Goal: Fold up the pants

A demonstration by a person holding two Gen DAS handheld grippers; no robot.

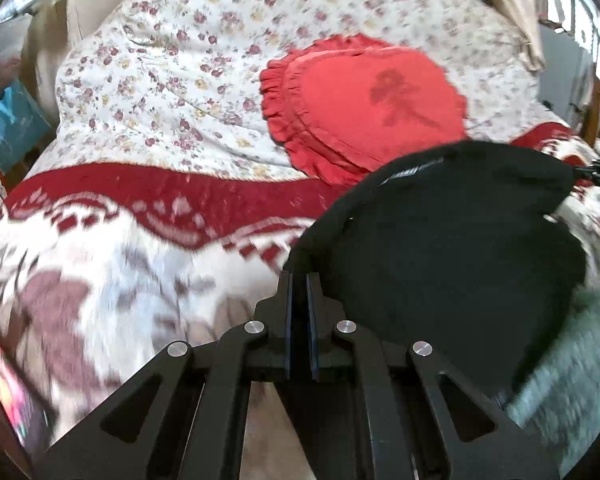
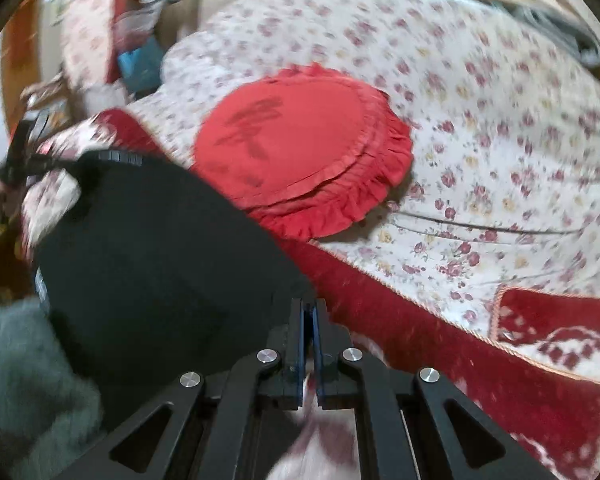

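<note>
I'm working over a bed (image 1: 160, 60) spread with a flowered quilt, a red-and-white patterned blanket (image 1: 100, 240) across its near part and a round red frilled cushion (image 1: 364, 108) lying on the quilt. The black pants (image 1: 440, 248) hang stretched between my two tools, just in front of the cushion and above the blanket. My left hand-held gripper (image 1: 299, 280) is clenched on one edge of the cloth, and my right hand-held gripper (image 2: 309, 306) is clenched on the opposite edge. I judge this as the carrying or spreading step, with no fold made yet. Next I'd need to lower the pants flat onto the blanket, keeping them taut and clear of the cushion, before releasing.
</note>
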